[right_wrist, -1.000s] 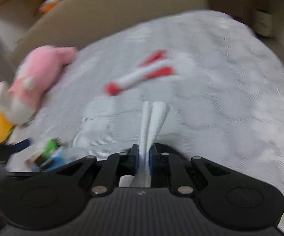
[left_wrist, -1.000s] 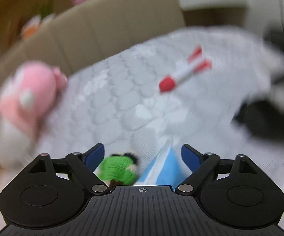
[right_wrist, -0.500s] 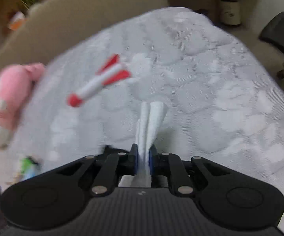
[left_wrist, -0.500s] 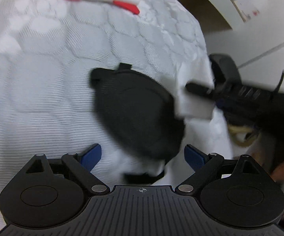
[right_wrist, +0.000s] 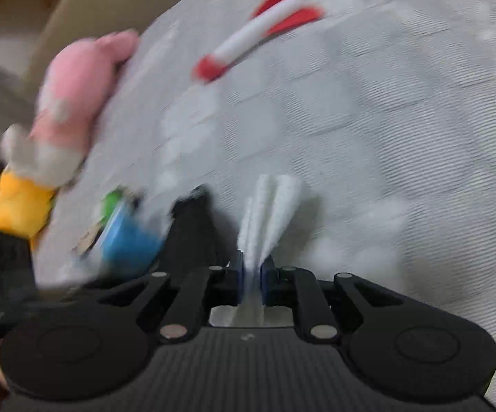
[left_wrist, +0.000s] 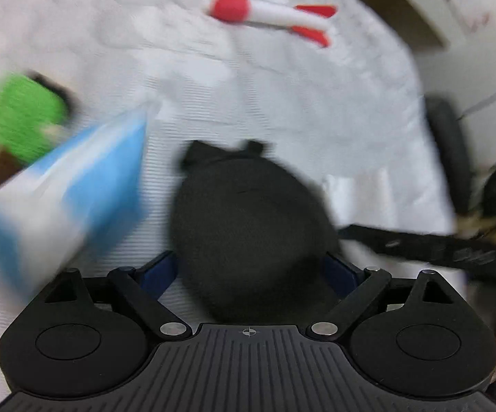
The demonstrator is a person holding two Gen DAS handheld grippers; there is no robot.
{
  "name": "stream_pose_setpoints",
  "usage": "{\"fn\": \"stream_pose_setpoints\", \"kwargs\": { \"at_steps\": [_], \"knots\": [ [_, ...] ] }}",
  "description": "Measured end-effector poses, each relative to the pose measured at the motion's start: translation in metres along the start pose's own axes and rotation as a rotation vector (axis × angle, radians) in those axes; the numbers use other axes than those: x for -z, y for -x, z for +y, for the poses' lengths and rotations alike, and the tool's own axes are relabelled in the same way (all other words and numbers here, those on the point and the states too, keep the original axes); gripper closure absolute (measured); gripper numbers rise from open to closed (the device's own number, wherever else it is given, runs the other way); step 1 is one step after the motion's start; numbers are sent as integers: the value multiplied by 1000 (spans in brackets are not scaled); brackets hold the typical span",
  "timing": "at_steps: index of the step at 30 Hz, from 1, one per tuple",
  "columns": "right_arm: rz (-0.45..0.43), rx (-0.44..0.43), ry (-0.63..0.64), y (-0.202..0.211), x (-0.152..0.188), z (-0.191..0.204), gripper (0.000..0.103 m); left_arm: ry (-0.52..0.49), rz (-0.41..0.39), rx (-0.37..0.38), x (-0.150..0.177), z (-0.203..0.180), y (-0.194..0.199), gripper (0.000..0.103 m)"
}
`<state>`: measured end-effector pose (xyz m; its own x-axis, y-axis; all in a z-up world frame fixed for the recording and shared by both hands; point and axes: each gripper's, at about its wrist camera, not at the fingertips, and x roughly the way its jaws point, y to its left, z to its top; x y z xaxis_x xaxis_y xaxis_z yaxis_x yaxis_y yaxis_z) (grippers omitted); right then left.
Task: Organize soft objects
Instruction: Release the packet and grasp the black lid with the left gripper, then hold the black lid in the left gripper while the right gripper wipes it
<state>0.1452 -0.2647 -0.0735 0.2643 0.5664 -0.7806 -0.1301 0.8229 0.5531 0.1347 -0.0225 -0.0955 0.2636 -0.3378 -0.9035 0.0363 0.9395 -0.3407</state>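
Soft black rounded pouch [left_wrist: 248,233] sits between the left gripper's [left_wrist: 248,274] wide-spread fingers, needing centred closing, while the right gripper [right_wrist: 250,278] pinches folded white cloth [right_wrist: 268,213].

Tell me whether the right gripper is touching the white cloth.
Touching. The right wrist view shows the right gripper with jaws pinched shut on the white cloth.

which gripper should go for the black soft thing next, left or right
Left. The left gripper is open with the black soft thing already sitting between its fingers. The right gripper is shut on a white folded cloth, so it looks occupied.
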Motion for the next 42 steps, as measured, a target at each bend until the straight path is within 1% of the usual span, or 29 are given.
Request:
{"fn": "stream_pose_setpoints", "kwargs": {
  "at_steps": [1,2,3,4,5,6,7,9,10,12,14,15,18,20,21,23,24,26,27,28,29,30,32,34,36,38,40,41,42],
  "knots": [
    [-25,46,62,-1,4,13,90,-30,18,-55,4,1,4,8],
    [-73,112,143,1,8,27,90,-59,38,-111,8,1,8,8],
    [-134,175,224,5,11,41,90,-72,49,-127,12,0,9,8],
    [-190,205,287,10,14,52,90,-73,54,-118,14,0,9,8],
    [-221,150,301,16,15,58,90,-75,60,-109,16,-1,9,7],
    [-216,44,279,20,13,61,90,-77,66,-99,18,-2,9,6],
    [-189,-61,242,19,9,61,90,-79,72,-90,21,-3,9,5],
    [-128,-127,206,4,3,61,90,-82,83,-72,25,-4,8,4],
    [-96,-134,200,-5,1,62,90,-84,89,-63,28,-5,8,4],
    [-28,-41,237,-29,0,63,90,-87,101,-45,32,-7,8,3],
    [17,33,253,-45,1,60,90,-84,107,-25,35,-7,8,1],
    [11,61,256,-46,1,59,93,-71,103,-15,34,-5,9,1],
    [-73,177,269,-38,-3,56,91,-34,101,12,31,2,9,0],
    [-136,291,326,-33,-1,59,91,-20,97,19,27,5,7,0],
    [-153,316,335,-31,-1,59,91,-21,92,15,25,6,7,0],
    [-132,232,273,-27,-2,54,91,-36,75,-9,22,7,10,0],
    [-117,176,238,-25,-1,52,91,-44,63,-31,22,9,12,0],
    [-61,35,176,-21,6,54,89,-42,36,-87,20,14,16,0],
    [-22,-21,151,-20,11,55,89,-23,29,-95,18,18,17,0],
    [17,-40,138,-21,15,57,89,1,26,-95,16,22,18,0],
    [57,-26,145,-23,20,60,89,25,22,-95,15,26,19,0],
    [81,14,171,-26,24,64,89,46,22,-88,13,31,20,0],
    [86,106,233,-27,29,69,89,87,25,-67,11,39,21,0],
    [49,172,231,-24,27,65,89,115,27,-49,10,45,23,0],
    [4,217,212,-21,20,61,89,102,25,-44,10,41,22,0],
    [-68,297,225,-17,16,57,89,89,18,-29,10,36,21,0],
    [-129,367,232,-11,12,53,89,84,2,9,11,34,24,0],
    [-151,394,230,-8,10,50,89,85,-9,40,11,34,27,0],
    [-152,402,214,-8,8,44,89,87,-23,82,11,34,31,0]
  ]
}}
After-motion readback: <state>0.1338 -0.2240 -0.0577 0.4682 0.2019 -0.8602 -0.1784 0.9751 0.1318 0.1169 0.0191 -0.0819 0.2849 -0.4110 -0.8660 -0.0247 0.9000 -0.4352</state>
